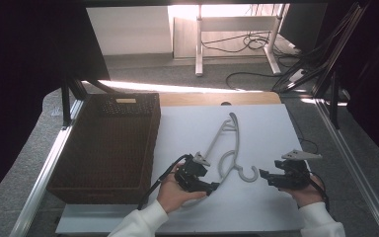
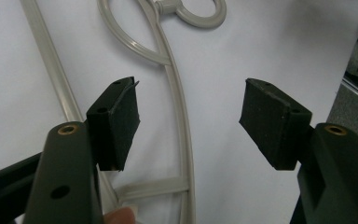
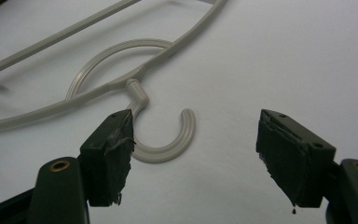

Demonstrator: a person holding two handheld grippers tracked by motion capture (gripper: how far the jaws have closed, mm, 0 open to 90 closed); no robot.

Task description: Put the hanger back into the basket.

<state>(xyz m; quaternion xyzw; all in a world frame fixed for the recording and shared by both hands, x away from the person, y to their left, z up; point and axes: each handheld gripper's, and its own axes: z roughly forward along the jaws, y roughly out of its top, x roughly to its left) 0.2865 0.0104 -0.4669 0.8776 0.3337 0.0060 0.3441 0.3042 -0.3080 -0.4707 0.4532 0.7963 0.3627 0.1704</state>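
Overhead look at a white table (image 1: pixel 271 123) w/ a grey plastic clothes hanger (image 1: pixel 228 148) lying flat near its centre. A dark woven basket (image 1: pixel 109 143) sits at the table's 9 o'clock side, well apart from the hanger; nothing can be made out inside it.

Progress, as a judgement: early stage. The hanger is not yet gripped or lifted; everything from the grasp onward is left. Where it is meant to go can't be told, tho the basket is the likely spot.

Left gripper (image 1: pixel 208 187): held in a hand at the table's 6 o'clock edge, jaws spread w/ nothing between the pads. In the left gripper view the hanger's shoulder bar (image 2: pixel 182 135) runs from 12 to 6 o'clock thru the gap between the pads (image 2: pixel 121 121), closer to the left-side pad, apart from both. The hanger's hook (image 2: pixel 200 11) shows at 12 o'clock. A grasp on that bar looks to be the step in hand.

Right gripper (image 1: pixel 266 177): held at approx 4 o'clock of the table, jaws spread wide, empty. The hanger's hook end lies just beside it, toward 9 o'clock. In the right gripper view, the hook (image 3: pixel 165 135) curls next to the left-side pad (image 3: pixel 112 154); contact can't be told.
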